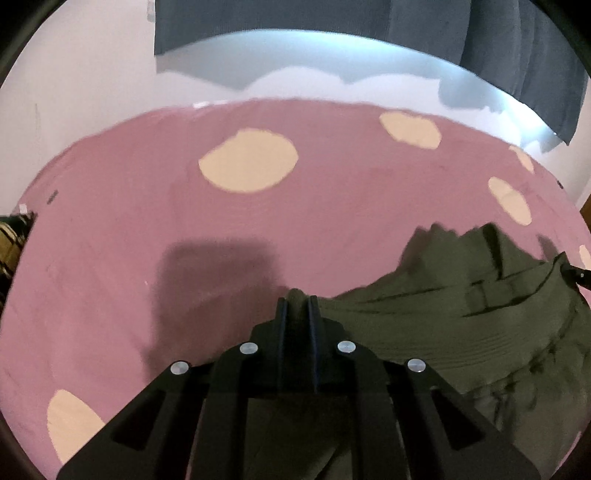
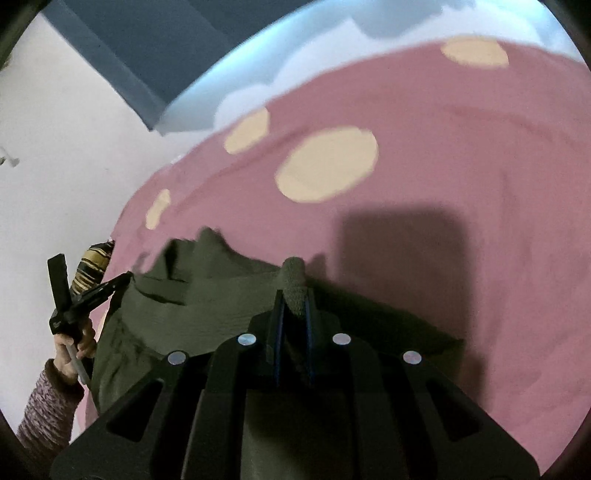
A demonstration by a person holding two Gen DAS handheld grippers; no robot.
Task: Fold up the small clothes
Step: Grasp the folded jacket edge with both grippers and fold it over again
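Note:
An olive-green garment (image 1: 461, 321) hangs stretched between my two grippers above a pink bed cover (image 1: 147, 221) with cream spots. My left gripper (image 1: 297, 301) is shut on one corner of the garment, and a nub of cloth sticks out past its fingertips. My right gripper (image 2: 294, 295) is shut on the other corner of the garment (image 2: 207, 306), with a roll of cloth poking out between its jaws. The right gripper's tip shows at the far right of the left wrist view (image 1: 578, 275). The left gripper and the hand holding it show at the left of the right wrist view (image 2: 107, 286).
The pink cover (image 2: 461, 155) spreads over the bed. A white wall (image 1: 92, 74) and a dark blue curtain (image 1: 277, 22) stand behind the bed. A striped brown and yellow cloth (image 2: 92, 267) lies at the bed's left edge.

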